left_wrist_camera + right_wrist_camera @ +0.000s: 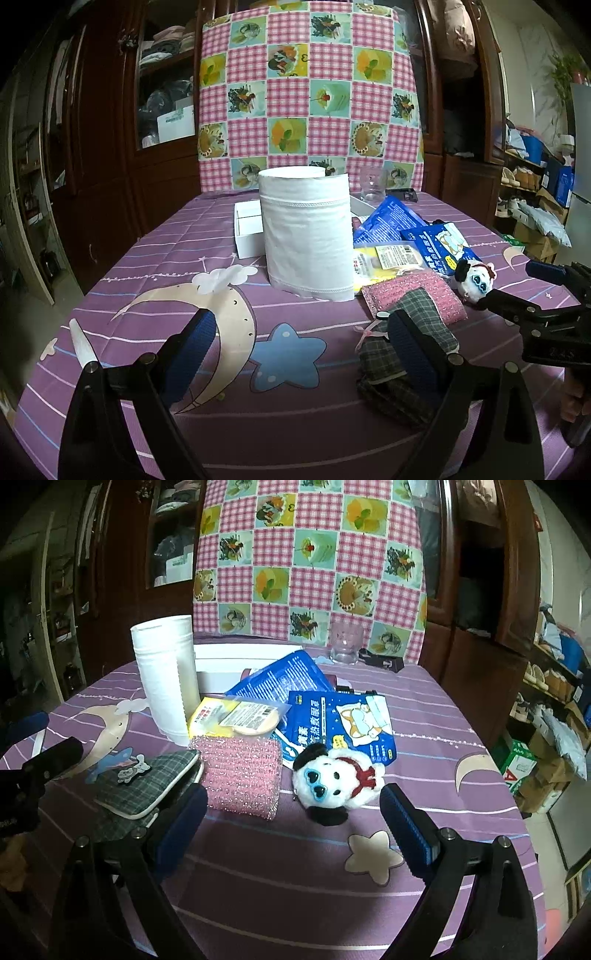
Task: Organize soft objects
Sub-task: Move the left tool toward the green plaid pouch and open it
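Note:
A white paper roll (306, 232) (166, 679) stands upright on the purple cloth. Right of it lie a grey plaid pouch (406, 347) (147, 782), a pink sparkly scrub pad (413, 295) (242, 775) and a small white plush dog with blue glasses (474, 280) (334, 779). Behind them are a yellow packet (236, 716) and blue packets (343, 723). My left gripper (299, 325) is open, its right finger over the plaid pouch. My right gripper (291, 801) is open just in front of the plush dog and the pad, holding nothing.
A white box (247, 229) sits behind the roll, a clear glass (345, 644) and a black object (384, 661) at the far edge. A pink checked chair back (310, 85) rises beyond. Dark cabinets stand behind; boxes and shelves crowd the right.

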The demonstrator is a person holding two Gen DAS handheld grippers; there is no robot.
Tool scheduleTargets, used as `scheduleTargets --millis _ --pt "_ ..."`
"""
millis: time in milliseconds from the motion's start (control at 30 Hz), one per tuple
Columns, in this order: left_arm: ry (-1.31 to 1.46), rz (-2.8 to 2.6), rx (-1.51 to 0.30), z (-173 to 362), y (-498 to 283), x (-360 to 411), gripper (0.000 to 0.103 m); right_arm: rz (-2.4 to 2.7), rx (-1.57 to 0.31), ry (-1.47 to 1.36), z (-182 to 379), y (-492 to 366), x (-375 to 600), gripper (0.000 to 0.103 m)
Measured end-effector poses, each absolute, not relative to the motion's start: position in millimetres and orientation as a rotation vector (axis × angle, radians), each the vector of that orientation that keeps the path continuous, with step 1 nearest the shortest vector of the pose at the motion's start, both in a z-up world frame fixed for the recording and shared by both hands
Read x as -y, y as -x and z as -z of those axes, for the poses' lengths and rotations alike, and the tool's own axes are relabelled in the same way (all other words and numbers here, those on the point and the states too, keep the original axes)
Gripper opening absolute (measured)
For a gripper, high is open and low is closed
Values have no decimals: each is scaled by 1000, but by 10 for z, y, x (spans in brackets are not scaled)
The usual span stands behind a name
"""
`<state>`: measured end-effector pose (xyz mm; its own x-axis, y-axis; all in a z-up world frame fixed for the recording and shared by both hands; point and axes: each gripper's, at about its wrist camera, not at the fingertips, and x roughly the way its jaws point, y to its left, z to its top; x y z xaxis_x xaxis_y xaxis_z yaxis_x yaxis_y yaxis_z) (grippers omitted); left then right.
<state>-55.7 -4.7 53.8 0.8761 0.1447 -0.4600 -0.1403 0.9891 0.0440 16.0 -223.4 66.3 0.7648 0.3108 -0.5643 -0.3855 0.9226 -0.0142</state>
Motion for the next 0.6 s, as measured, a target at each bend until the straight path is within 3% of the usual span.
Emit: scheduleTargets --millis 600 --pt "-7 -148 -471 -556 582 48 96 -380 -563 153 -686 -108 2194 94"
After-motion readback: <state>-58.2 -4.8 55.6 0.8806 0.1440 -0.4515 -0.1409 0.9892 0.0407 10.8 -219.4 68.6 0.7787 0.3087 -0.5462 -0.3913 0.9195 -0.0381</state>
